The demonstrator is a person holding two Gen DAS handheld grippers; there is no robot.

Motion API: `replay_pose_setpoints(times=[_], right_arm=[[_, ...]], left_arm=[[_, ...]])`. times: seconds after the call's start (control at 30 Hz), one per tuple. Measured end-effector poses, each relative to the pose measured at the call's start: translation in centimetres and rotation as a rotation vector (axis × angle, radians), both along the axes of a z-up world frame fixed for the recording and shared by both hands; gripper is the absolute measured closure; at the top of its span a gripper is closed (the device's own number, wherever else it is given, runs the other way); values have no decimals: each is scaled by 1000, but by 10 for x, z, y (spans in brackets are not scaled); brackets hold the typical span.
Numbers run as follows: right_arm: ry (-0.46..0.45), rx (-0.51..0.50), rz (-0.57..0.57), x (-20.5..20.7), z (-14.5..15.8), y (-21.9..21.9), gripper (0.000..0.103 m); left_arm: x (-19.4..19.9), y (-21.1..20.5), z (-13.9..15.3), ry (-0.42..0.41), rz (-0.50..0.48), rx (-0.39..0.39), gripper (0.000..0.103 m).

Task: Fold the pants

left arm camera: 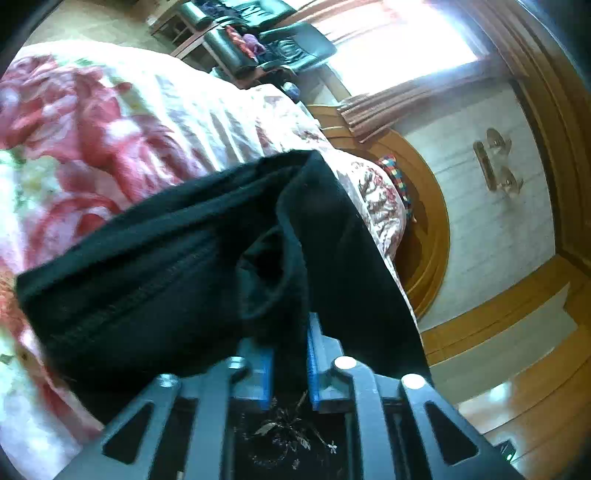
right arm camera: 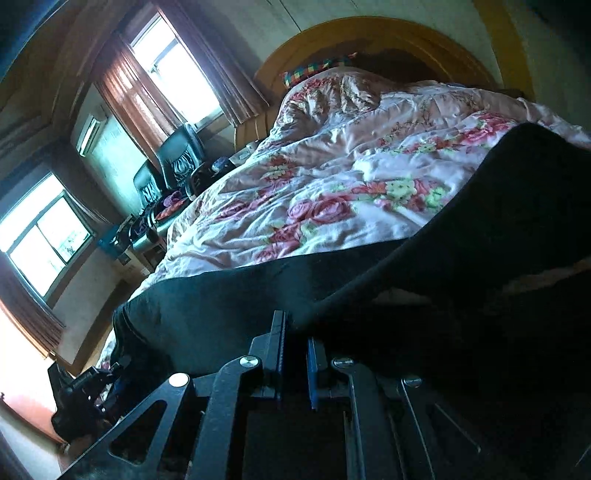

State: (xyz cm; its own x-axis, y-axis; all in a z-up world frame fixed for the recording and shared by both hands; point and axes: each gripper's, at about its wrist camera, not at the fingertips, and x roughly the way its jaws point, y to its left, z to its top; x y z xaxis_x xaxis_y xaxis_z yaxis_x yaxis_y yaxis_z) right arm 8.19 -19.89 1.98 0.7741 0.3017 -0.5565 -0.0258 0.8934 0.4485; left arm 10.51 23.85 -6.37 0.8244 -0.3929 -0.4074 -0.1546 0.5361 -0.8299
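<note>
Both hand-held grippers clenched on black pants [left arm camera: 155,258]: left hand-held gripper [left arm camera: 290,350] and right hand-held gripper [right arm camera: 295,354] each pinch cloth, lifted partly off the floral bed quilt [right arm camera: 332,192]. Mid-fold, I'd say; next, carry the edge over and lay it flat.

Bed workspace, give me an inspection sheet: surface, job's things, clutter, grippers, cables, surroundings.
Surface: floral bedspread, rumpled.
Job's things: black pants lying on the bedspread, one part lifted.
Clutter: checkered pillow at the wooden headboard.
Grippers: left gripper shut on pants cloth; right gripper shut on a pants edge.
Cables: nothing seen.
Surroundings: dark armchairs beside the bed, curtained windows.
</note>
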Motion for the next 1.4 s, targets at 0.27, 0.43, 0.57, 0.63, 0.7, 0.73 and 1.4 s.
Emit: replay_pose_setpoints(times=[0.27, 0.43, 0.57, 0.63, 0.7, 0.73, 1.4], right_arm=[[-52, -99, 108, -40, 8, 32, 93], [59, -115, 168, -48, -34, 53, 93], [132, -77, 162, -47, -64, 48, 93], [127, -51, 168, -47, -65, 44, 93], [124, -4, 159, -47, -64, 37, 88], [125, 12, 147, -47, -63, 32, 77], [34, 113, 0, -93, -29, -35, 94]], left_arm=[[-37, 45, 27, -125, 144, -56, 95], [-40, 46, 11, -41, 179, -65, 95], [-28, 22, 13, 11, 130, 64, 70], [-19, 14, 10, 30, 92, 65, 62], [-15, 11, 6, 44, 81, 54, 64], [-15, 11, 4, 47, 81, 53, 66], [-56, 9, 46, -80, 141, 298, 96]])
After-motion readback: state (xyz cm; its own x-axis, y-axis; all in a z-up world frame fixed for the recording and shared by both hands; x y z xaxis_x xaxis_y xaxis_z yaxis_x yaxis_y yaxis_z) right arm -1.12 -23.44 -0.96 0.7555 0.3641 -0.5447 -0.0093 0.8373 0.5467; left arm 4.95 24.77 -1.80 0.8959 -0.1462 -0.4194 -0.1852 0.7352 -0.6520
